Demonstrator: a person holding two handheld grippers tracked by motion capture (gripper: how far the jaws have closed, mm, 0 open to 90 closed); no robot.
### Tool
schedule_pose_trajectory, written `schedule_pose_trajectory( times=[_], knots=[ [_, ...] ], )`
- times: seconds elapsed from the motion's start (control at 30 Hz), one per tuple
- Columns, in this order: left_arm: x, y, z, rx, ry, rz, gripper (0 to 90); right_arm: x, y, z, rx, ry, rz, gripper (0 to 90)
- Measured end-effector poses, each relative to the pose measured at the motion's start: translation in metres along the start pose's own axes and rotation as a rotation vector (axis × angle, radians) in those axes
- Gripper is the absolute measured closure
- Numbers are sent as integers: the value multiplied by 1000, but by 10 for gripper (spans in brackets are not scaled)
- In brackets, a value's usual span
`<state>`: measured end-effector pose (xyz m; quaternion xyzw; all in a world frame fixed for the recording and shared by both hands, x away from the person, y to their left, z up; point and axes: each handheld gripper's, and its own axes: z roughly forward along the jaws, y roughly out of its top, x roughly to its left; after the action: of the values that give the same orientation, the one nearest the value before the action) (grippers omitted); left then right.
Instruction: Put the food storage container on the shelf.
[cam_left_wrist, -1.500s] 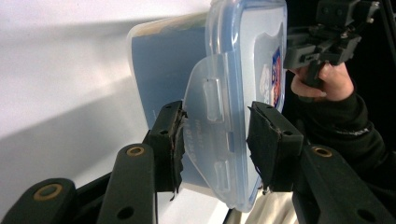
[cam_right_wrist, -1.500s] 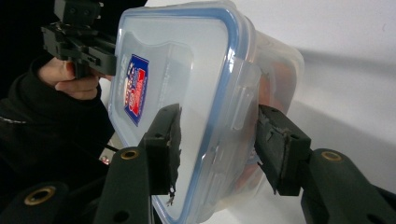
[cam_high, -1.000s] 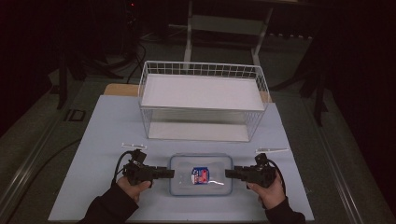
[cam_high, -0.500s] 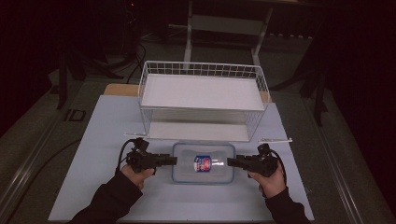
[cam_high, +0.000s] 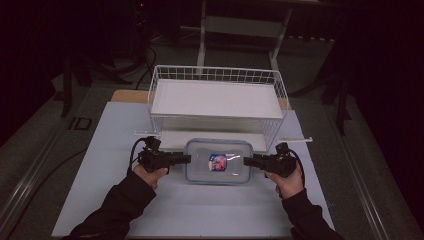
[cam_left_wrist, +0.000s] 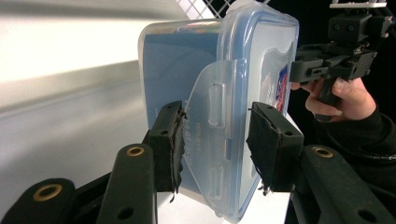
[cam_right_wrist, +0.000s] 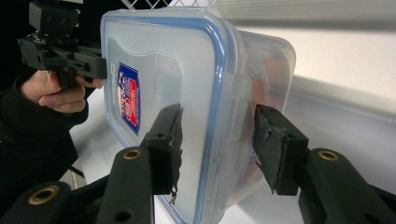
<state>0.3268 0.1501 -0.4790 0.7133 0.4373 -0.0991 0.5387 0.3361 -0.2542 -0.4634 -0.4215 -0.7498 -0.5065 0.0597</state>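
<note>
Grippers meet a clear plastic container from its two short ends. In the left gripper view, the left gripper (cam_left_wrist: 215, 140) has one black jaw on each face of the container (cam_left_wrist: 219, 93) at its end latch flap (cam_left_wrist: 217, 105); the pad on the base side touches the plastic, the pad on the lid side sits just beside it with a thin gap showing, so whether the grip is firm cannot be told. In the right gripper view, the right gripper (cam_right_wrist: 217, 147) straddles the opposite end the same way, jaws spread wider than the rim and not visibly pressing, so it reads as open around the container (cam_right_wrist: 196, 93). In the high view, the left gripper (cam_high: 175, 159) and right gripper (cam_high: 256, 162) point inward at each other, each held in one hand, with the container (cam_high: 218, 161) lying flat between them, lid up, its blue-edged lid bearing a small red and blue label (cam_high: 217, 162). Its long axis runs side to side, in line with both grippers, and both hands are equally near. The container sits at the near edge of a white wire basket (cam_high: 216, 75) standing on the pale worktop (cam_high: 200, 210); any lift likely goes forward and up over that basket wall.
</note>
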Motion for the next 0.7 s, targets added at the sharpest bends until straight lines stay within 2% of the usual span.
schedule_pose_trajectory(
  times=[0.27, 0.47, 0.7],
  knots=[
    [10, 8, 11, -39, 17, -1, 560, -14, 11, 5, -30, -9, -12, 532],
    [20, 10, 19, -81, 37, 22, 558, -27, 12, 12, -52, -10, -23, 531],
    [31, 16, 28, -106, 61, -2, 555, -40, 19, 22, -68, -30, -17, 522]
  ],
)
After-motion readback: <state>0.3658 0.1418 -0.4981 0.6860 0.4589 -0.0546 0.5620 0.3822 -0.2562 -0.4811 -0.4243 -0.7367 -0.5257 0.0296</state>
